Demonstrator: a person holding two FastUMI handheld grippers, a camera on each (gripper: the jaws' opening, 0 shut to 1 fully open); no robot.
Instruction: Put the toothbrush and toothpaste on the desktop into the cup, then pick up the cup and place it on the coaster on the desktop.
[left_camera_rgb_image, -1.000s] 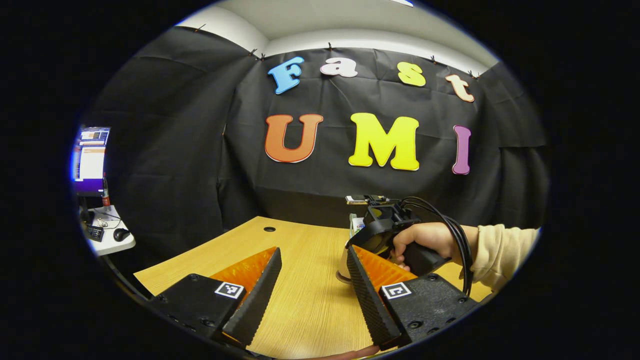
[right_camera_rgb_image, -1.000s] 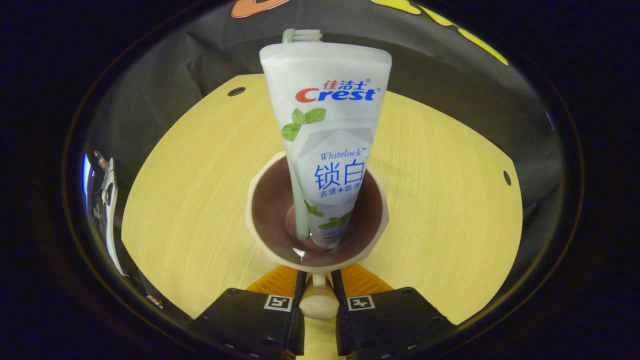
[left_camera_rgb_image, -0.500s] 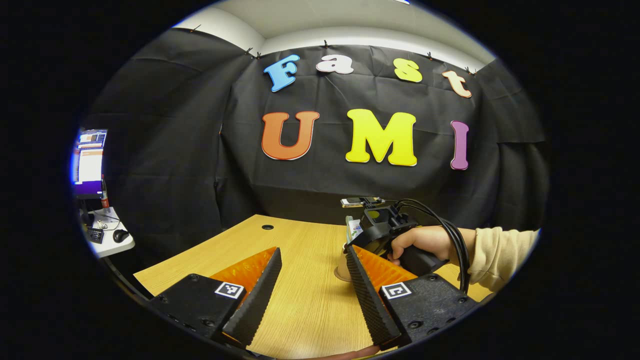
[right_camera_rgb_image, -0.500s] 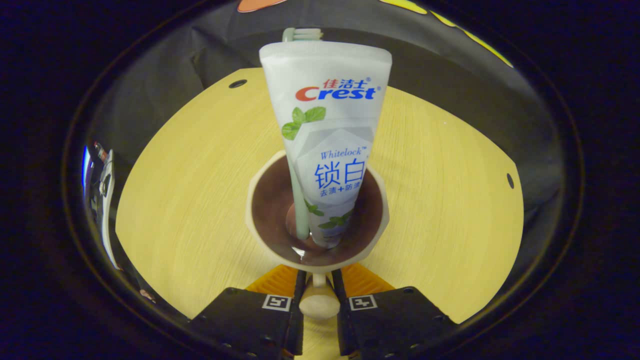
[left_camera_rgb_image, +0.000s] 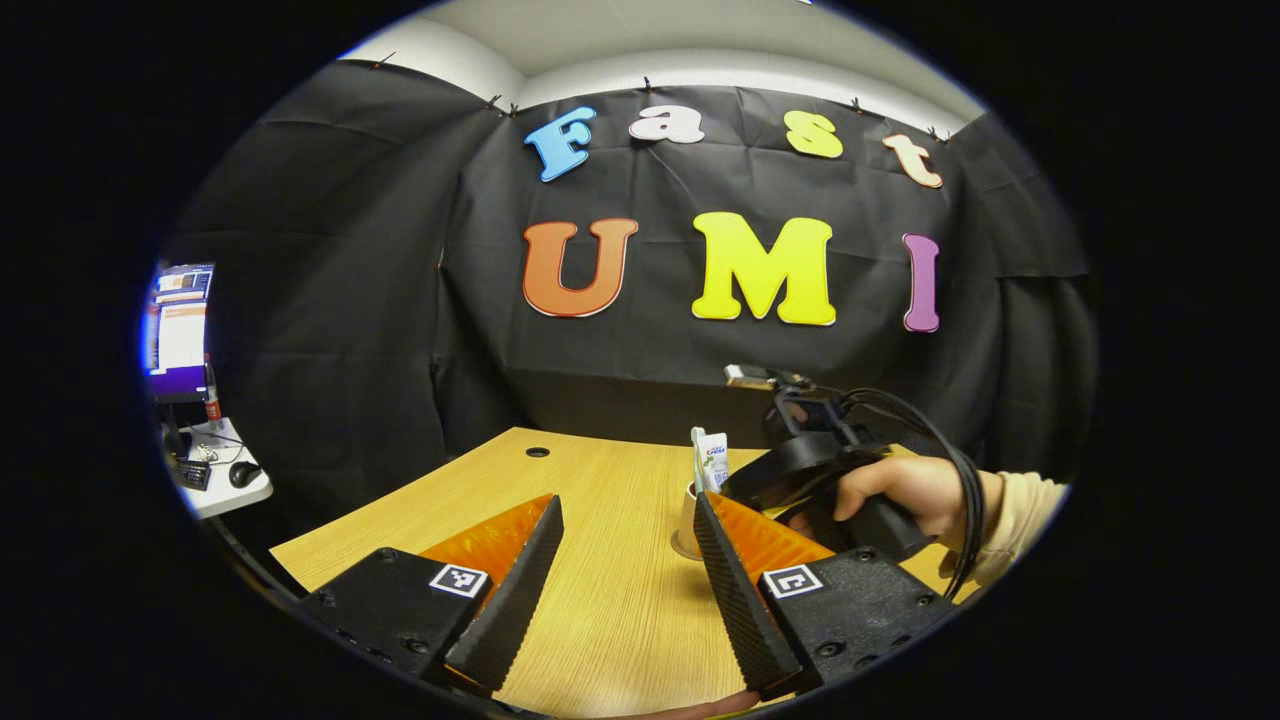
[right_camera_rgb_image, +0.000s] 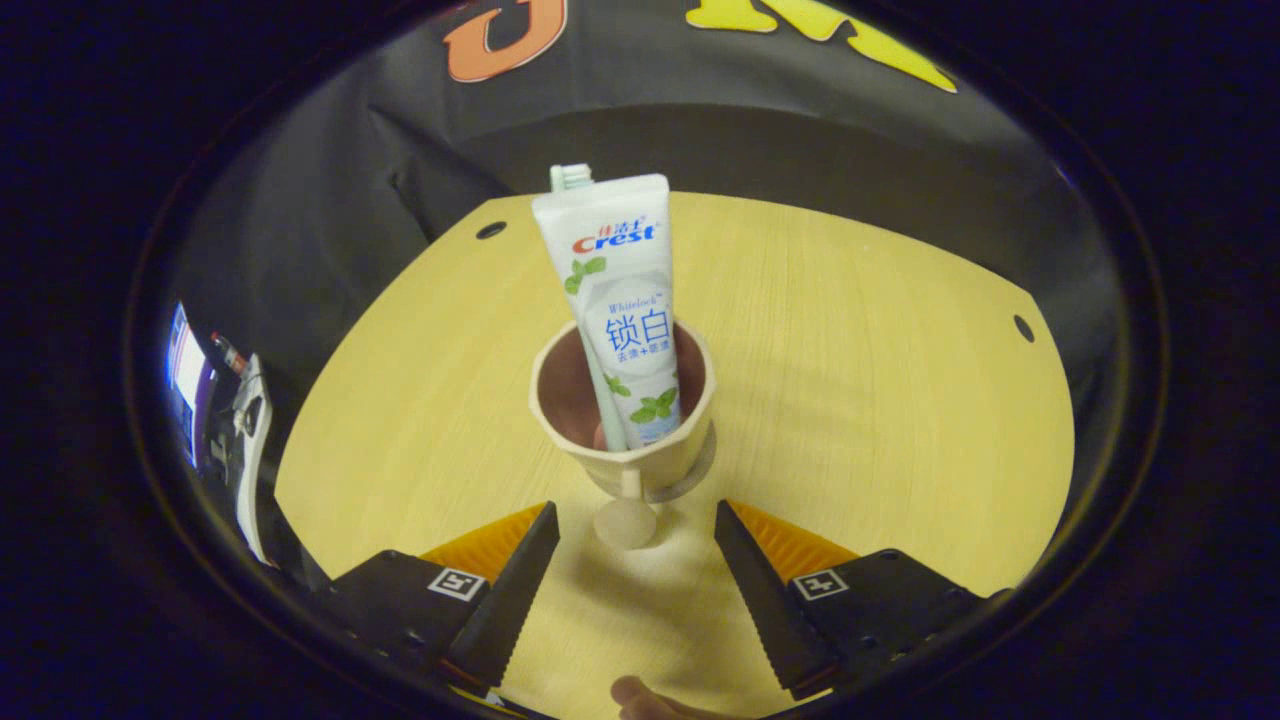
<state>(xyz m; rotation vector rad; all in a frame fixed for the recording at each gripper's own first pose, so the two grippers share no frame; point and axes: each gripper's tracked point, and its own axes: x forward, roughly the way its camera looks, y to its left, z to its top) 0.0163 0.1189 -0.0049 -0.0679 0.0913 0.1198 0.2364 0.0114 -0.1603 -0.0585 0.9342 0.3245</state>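
Observation:
A beige cup (right_camera_rgb_image: 655, 462) stands upright on the round coaster (right_camera_rgb_image: 703, 463) in the middle of the wooden desk (right_camera_rgb_image: 880, 400). Inside it lean the white toothpaste tube (right_camera_rgb_image: 617, 300) and a pale green toothbrush (right_camera_rgb_image: 573, 178). The cup's knob handle (right_camera_rgb_image: 625, 522) points at my right gripper (right_camera_rgb_image: 635, 512), which is open, with its fingers apart on either side of the handle and not touching it. In the left gripper view, my left gripper (left_camera_rgb_image: 627, 500) hovers open over the desk. Its right finger partly hides the cup (left_camera_rgb_image: 688, 508), and the toothpaste tube (left_camera_rgb_image: 714, 462) sticks up above it. A hand (left_camera_rgb_image: 900, 490) holds the right gripper (left_camera_rgb_image: 800, 470) beside the cup.
Cable holes sit near the desk's far edge (right_camera_rgb_image: 491, 230) and right edge (right_camera_rgb_image: 1023, 328). Black cloth walls the booth behind the desk. A side table (left_camera_rgb_image: 215, 480) with a monitor (left_camera_rgb_image: 180, 325) stands off to the left.
My right gripper opened, let go of the cup's handle and drew back. The cup now stands by itself on the coaster. My left gripper stayed nearly still.

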